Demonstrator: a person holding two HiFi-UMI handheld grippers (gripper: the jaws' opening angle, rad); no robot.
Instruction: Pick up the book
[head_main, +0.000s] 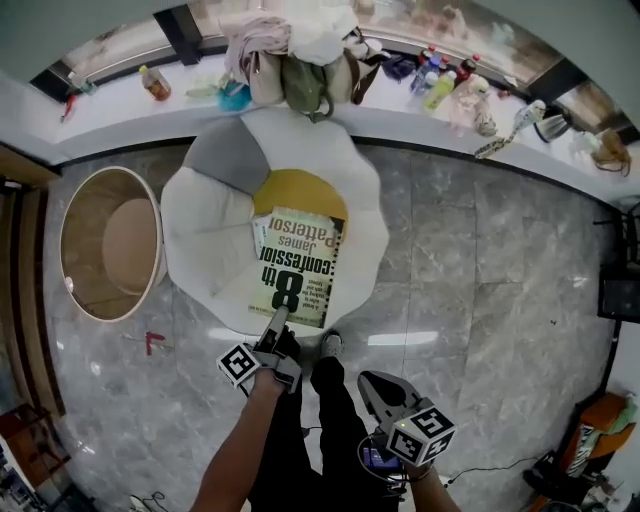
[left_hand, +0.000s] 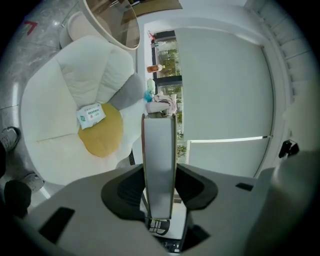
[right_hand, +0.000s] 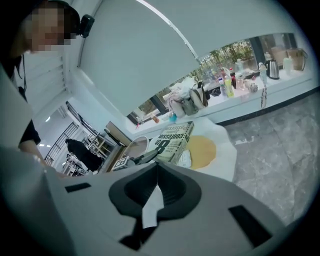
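Book (head_main: 300, 262) held by one edge in left gripper (head_main: 278, 318) jaws, so may pivot loose; right gripper (head_main: 372, 384) jaws closed, empty.

Head view: book (head_main: 300, 265) covers most of white packet (head_main: 258, 237) and part of yellow cushion (head_main: 300, 188). Left gripper view: book edge-on, cover unseen; packet print too small to read; round tub (left_hand: 112, 25) cut off at top. Sill bottles (head_main: 440, 82): labels unreadable.
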